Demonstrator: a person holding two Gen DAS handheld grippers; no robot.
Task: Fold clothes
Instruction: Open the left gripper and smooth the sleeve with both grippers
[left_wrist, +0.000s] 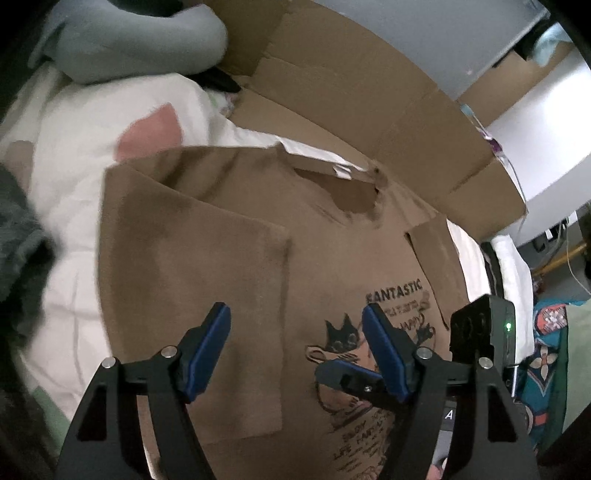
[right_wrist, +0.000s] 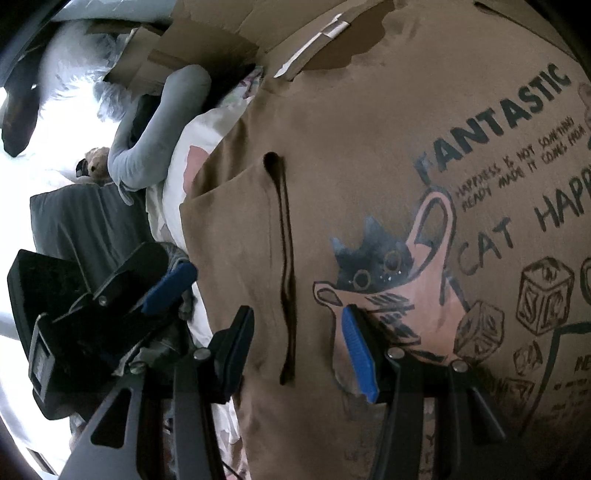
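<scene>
A brown t-shirt (left_wrist: 332, 258) with a black cat print and the word FANTASTIC lies flat on the bedding. Its left side is folded inward as a flap (left_wrist: 207, 295). My left gripper (left_wrist: 299, 332) hovers open just above the shirt, one finger over the flap and one over the print. The right gripper's blue pad (left_wrist: 343, 369) and black body show beside it. In the right wrist view my right gripper (right_wrist: 295, 347) is open and straddles the flap's dark edge (right_wrist: 286, 277), nothing between its fingers. The left gripper's blue pad (right_wrist: 170, 282) shows at the shirt's left edge.
Flattened cardboard (left_wrist: 369, 92) lies behind the shirt's collar. White bedding with a pink patch (left_wrist: 74, 166) spreads to the left, a grey-blue cushion (left_wrist: 129, 37) beyond it. Dark cloth (left_wrist: 18, 240) sits at the far left, patterned fabric (left_wrist: 546, 350) at the right.
</scene>
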